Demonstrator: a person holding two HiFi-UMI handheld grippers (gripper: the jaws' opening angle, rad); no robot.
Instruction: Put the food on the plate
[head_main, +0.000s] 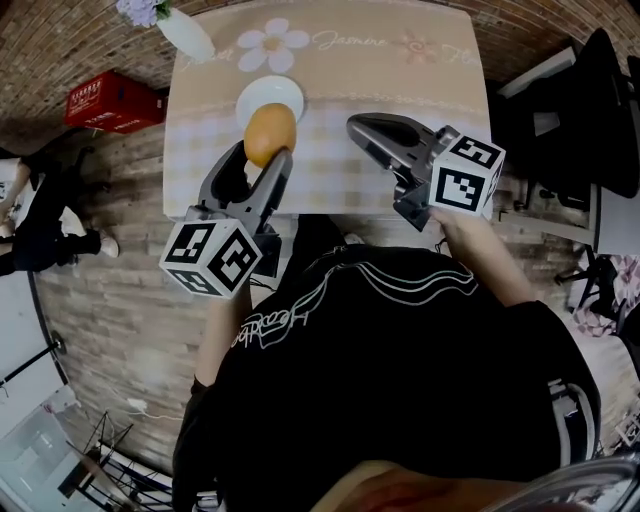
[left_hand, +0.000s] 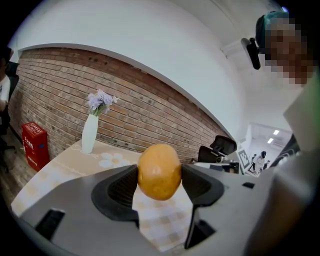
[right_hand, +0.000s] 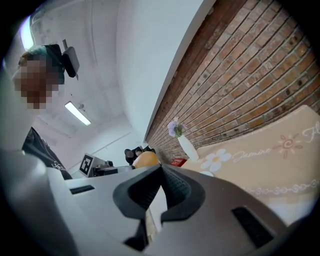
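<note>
A round orange-yellow fruit (head_main: 270, 133) is held in the air between the pads of my left gripper (head_main: 268, 150), just in front of the white plate (head_main: 270, 96) on the table. In the left gripper view the fruit (left_hand: 159, 171) fills the gap, with both black pads pressed on its sides. My right gripper (head_main: 362, 128) hovers over the table's right half with its jaws closed together and nothing between them; its own view shows the tips (right_hand: 160, 172) touching. The fruit (right_hand: 146, 160) peeks over that gripper's left jaw.
A white vase with purple flowers (head_main: 180, 28) stands at the table's far left corner. The table (head_main: 420, 100) carries a beige checked cloth with a daisy print. A red crate (head_main: 112, 100) sits on the floor to the left, and black office chairs (head_main: 590, 110) stand to the right.
</note>
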